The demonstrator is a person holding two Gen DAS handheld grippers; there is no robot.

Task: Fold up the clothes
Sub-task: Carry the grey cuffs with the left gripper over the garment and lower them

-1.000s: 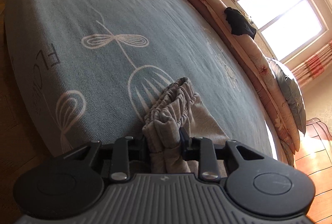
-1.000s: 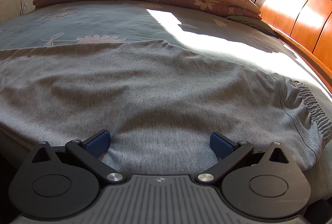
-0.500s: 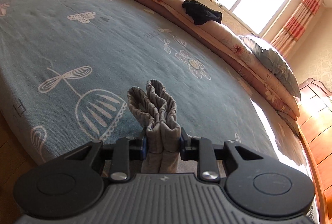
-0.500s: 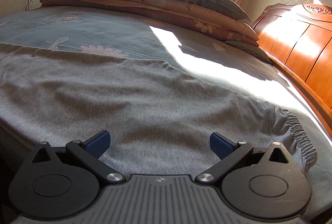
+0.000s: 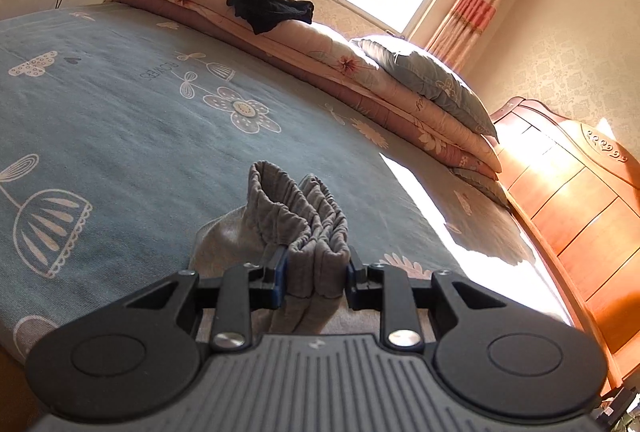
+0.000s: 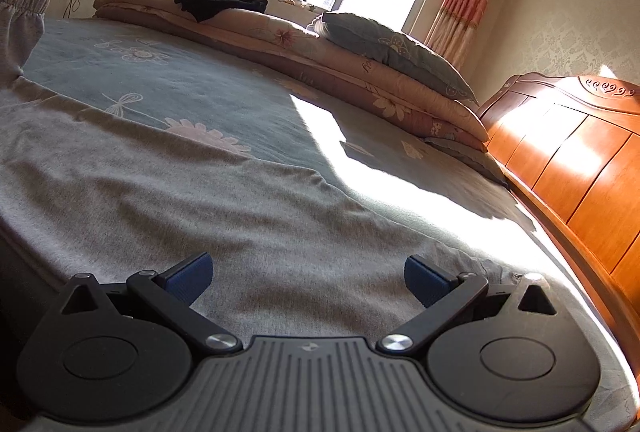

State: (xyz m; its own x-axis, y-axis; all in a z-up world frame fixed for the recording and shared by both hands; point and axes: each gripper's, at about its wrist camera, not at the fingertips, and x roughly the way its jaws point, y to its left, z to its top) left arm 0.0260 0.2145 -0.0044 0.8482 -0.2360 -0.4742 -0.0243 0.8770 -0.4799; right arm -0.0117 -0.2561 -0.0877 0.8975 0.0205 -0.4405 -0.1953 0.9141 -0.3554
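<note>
My left gripper [image 5: 313,274] clamps the grey trousers' [image 6: 168,199] bunched elastic cuffs [image 5: 298,209], hiding the fabric below; my right gripper [image 6: 308,278] stands wide apart.

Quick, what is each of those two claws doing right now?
Left gripper: shut on the bunched waistband of the grey trousers.
Right gripper: open, empty, above the trousers.

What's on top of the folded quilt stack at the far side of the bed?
A black garment at one end, a blue-grey pillow at the other. The quilt stack surface beneath them is covered.
</note>
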